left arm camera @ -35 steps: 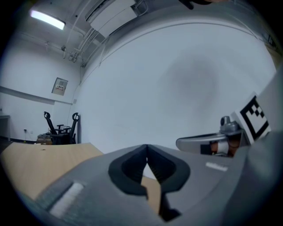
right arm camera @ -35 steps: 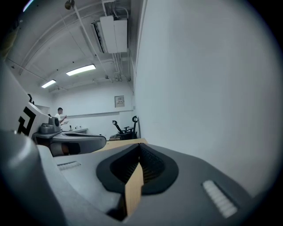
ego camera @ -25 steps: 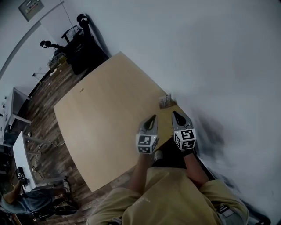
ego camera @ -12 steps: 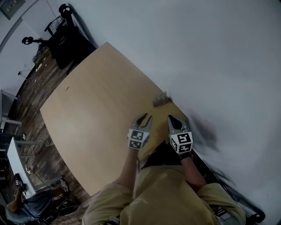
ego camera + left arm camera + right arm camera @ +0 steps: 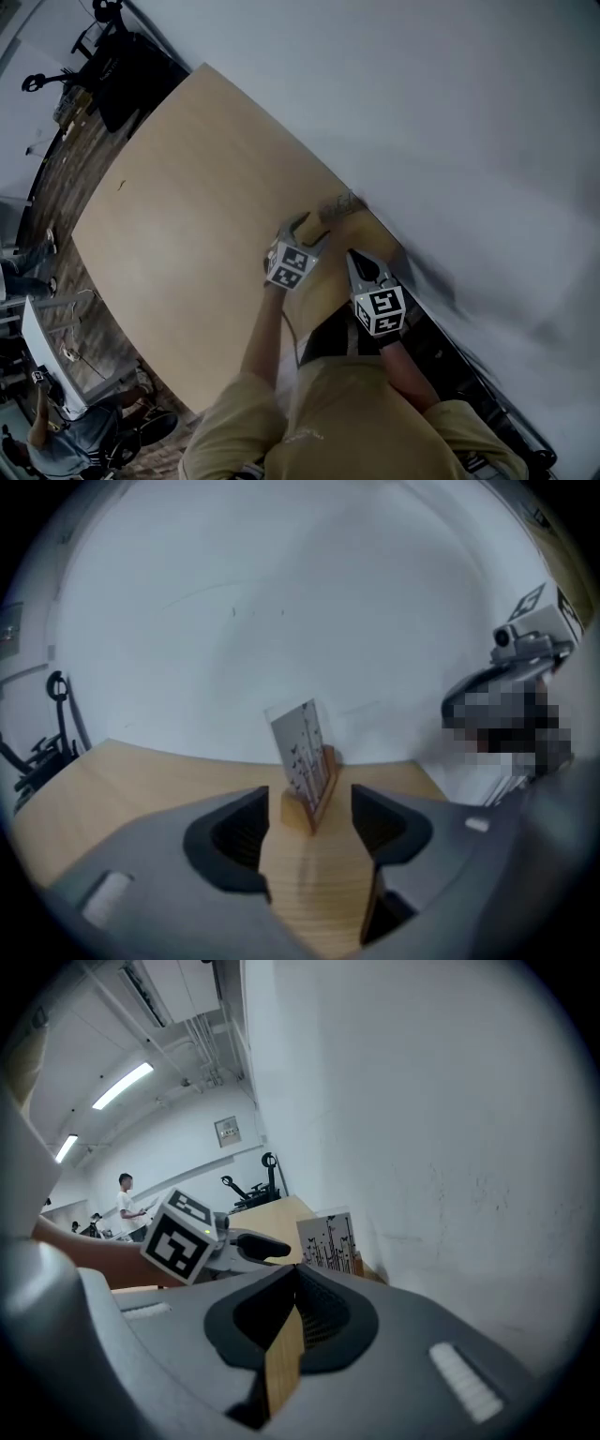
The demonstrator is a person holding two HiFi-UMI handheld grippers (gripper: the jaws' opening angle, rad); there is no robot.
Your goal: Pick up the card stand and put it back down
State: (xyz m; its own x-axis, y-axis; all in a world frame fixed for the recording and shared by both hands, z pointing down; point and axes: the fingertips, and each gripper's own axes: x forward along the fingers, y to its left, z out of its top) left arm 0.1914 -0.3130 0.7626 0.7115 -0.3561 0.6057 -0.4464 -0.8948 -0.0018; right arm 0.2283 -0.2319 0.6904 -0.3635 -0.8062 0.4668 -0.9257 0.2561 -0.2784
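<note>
The card stand (image 5: pixel 339 205) is a small wooden block holding an upright white printed card, set at the table's far edge against the wall. In the left gripper view the stand (image 5: pixel 310 782) rises just ahead of my left gripper (image 5: pixel 310 799). The jaws are opening and the block's near end sits in the gap, with neither pad touching it. From the head view, the left gripper (image 5: pixel 314 226) reaches toward the stand. My right gripper (image 5: pixel 354 259) hangs back beside it with its jaws together and nothing in them. The right gripper view shows the stand (image 5: pixel 330 1238) beyond my right gripper (image 5: pixel 295 1274).
A light wooden table (image 5: pixel 187 216) butts against a white wall (image 5: pixel 450 112) on the right. Dark wheeled equipment (image 5: pixel 117 56) stands past the table's far corner. A person (image 5: pixel 66 441) sits on the floor at lower left, near a white desk (image 5: pixel 42 347).
My left gripper has moved forward to the card stand and its jaws have spread from shut to open. The right gripper stays shut, and the head view has swung slightly.
</note>
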